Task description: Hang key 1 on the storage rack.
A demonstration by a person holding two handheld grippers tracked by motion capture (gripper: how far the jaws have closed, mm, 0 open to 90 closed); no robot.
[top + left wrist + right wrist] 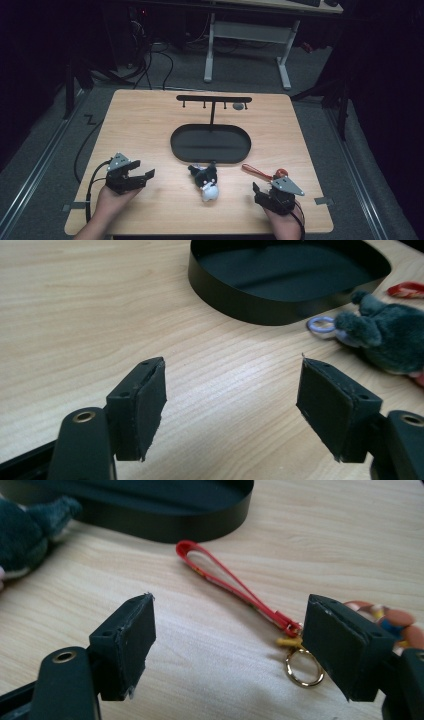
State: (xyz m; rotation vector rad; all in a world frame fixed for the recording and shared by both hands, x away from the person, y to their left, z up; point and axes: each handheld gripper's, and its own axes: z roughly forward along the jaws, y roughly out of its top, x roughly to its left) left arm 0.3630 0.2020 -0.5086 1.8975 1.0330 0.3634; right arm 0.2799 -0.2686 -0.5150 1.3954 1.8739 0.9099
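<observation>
Both hand-held grippers rest low at the near edge of the tabletop, each with jaws wide apart and nothing between the pads. Left hand-held gripper sits at the near left, aimed across bare wood toward the plush keychain, which lies just in front of the black oval tray with its pale ring near the tray wall. Right hand-held gripper sits at the near right, directly over the red strap keychain; the strap runs diagonally from near the tray wall down to a gold ring beside the right-hand pad. This staging appears to set each gripper to one keychain, presumably for hanging on the hook rack that rises from the tray's far side. Open wood surrounds both items, so approach room is ample; the tray wall is the closest obstacle, and the flat strap offers little edge to pinch.
</observation>
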